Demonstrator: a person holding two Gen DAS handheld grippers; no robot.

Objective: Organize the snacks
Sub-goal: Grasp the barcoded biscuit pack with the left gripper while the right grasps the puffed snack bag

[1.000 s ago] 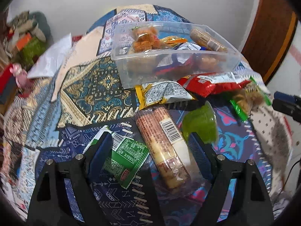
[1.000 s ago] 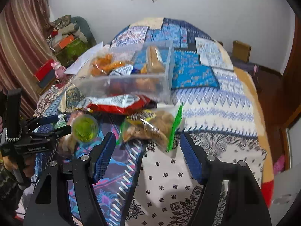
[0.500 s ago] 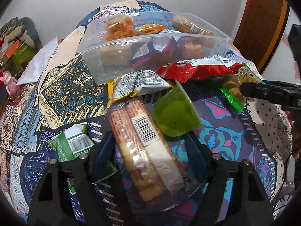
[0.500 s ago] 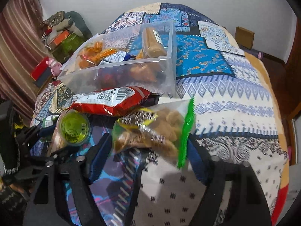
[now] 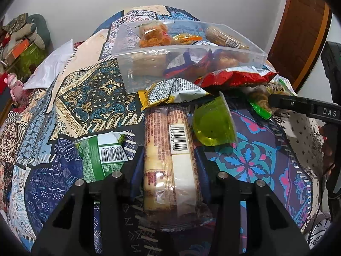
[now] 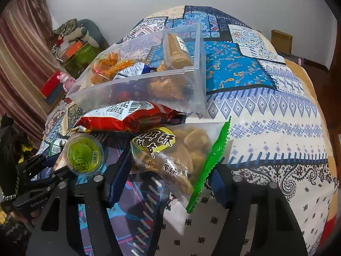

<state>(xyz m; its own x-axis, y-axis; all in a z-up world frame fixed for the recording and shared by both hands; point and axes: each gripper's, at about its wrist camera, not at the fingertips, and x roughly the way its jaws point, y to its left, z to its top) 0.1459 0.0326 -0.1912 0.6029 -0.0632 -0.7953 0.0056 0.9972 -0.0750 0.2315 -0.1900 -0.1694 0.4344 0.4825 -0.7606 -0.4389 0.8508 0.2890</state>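
Left wrist view first: the left gripper (image 5: 170, 170) has just been closing and its 2 blue pads now sit clamped against the sides of the long biscuit pack (image 5: 170, 157), low in the centre of the frame. A green jelly cup (image 5: 214, 123) leans just right of the pack, a green wrapper (image 5: 100, 155) lies lower left, and the clear storage bin (image 5: 191, 64), already part-filled, waits at upper centre on the patterned bedspread (image 5: 85, 89). Risk here: the pack is long and gripped near 1 end, so it could droop or swing on the lift and knock that tilted cup over. Over to the right wrist view: the right gripper (image 6: 168, 179) has also just been closing around the clear bag of fried snacks (image 6: 179, 149), centre frame; the left pad presses the bag, the right pad is hidden behind its green edge, so a firm grip can't be confirmed. That soft bag may slip out, or the pieces inside crush.
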